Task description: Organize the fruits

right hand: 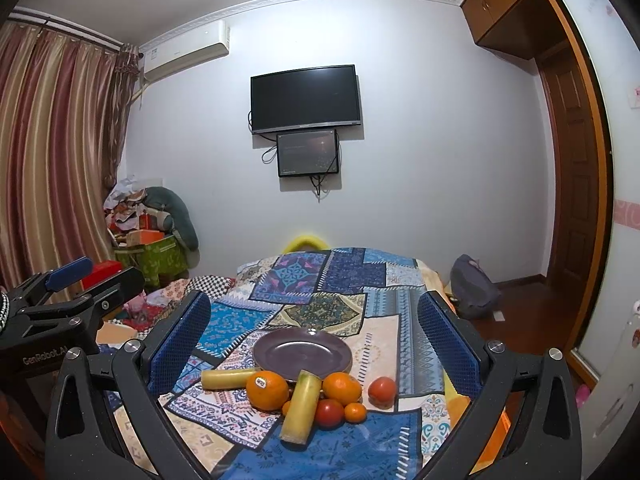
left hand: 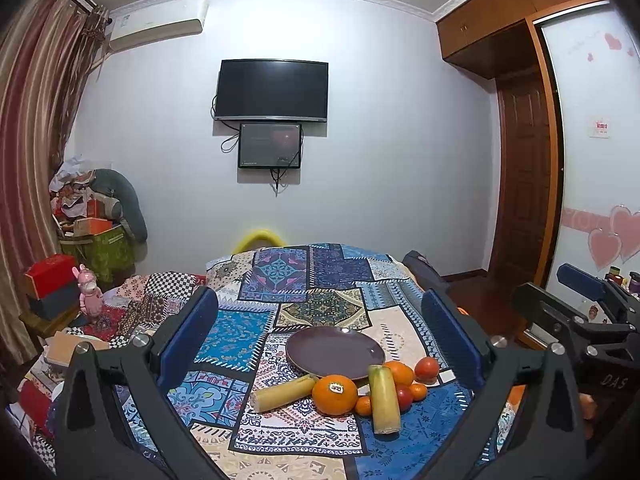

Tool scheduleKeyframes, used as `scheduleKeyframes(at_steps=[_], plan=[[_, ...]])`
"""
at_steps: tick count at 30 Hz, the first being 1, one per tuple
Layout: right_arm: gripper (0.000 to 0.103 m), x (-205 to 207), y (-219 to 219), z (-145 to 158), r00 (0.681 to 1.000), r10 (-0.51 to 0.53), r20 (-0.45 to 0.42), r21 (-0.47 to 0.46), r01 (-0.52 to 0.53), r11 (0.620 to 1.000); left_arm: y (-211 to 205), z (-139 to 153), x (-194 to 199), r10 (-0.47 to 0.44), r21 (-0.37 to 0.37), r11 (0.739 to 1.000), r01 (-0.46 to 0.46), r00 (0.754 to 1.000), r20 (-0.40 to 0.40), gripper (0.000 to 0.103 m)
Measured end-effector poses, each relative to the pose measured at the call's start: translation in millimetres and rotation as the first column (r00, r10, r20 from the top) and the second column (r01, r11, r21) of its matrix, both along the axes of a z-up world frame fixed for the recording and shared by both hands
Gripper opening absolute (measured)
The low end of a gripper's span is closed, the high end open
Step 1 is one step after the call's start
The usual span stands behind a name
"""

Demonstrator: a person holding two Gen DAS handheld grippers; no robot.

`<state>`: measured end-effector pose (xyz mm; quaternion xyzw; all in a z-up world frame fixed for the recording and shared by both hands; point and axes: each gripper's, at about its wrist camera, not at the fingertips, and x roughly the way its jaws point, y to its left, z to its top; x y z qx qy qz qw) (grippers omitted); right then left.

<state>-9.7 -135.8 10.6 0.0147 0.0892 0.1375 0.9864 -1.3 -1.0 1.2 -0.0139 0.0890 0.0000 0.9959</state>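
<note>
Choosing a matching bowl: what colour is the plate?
Dark purple plate, clearest in the right wrist view.

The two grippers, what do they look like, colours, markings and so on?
Both match: the left gripper and the right gripper have black angular frames with silver round bolts, and flat fingers faced with ridged blue pads. Seen from the opposite camera, the left body reads "GenRobot.AI" in white and the right one "DAS". No cables or sleeves are visible.
</note>
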Motion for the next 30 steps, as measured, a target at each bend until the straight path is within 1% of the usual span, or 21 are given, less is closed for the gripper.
scheduleKeyframes(at_steps=[30], plan=[[0.103, -1.9, 1.4, -1.9, 1.000, -0.001, 0.004, 0.006, 0.001, 1.000, 0.6, -0.2, -1.0, -0.009, -0.004, 1.000, 0.009, 1.000, 0.000, 0.103]])
